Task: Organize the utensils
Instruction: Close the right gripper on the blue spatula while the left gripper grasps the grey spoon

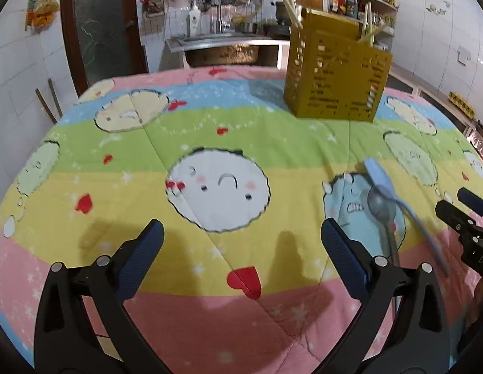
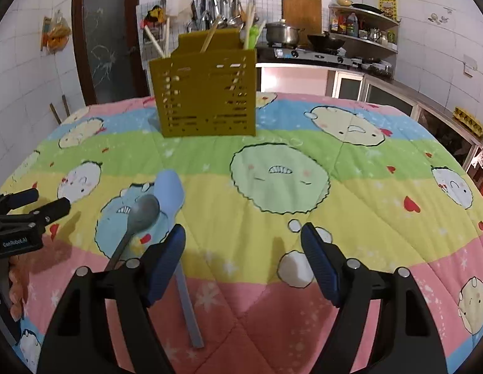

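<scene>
On the striped cartoon quilt (image 2: 350,187) that covers the table, we see two utensils lying loose and crossed: a metal spoon (image 2: 141,212) and a pale blue spatula (image 2: 169,187), the spoon's bowl resting against the spatula's head. Farther back stands a mustard-yellow slotted caddy (image 2: 207,93), with chopsticks (image 2: 210,35) sticking out of its top. Our left gripper (image 1: 241,246) hangs over bare quilt with its jaws spread wide and nothing between them. Our right gripper (image 2: 243,243) is also well open and empty, its left finger just beside the spatula's handle.
</scene>
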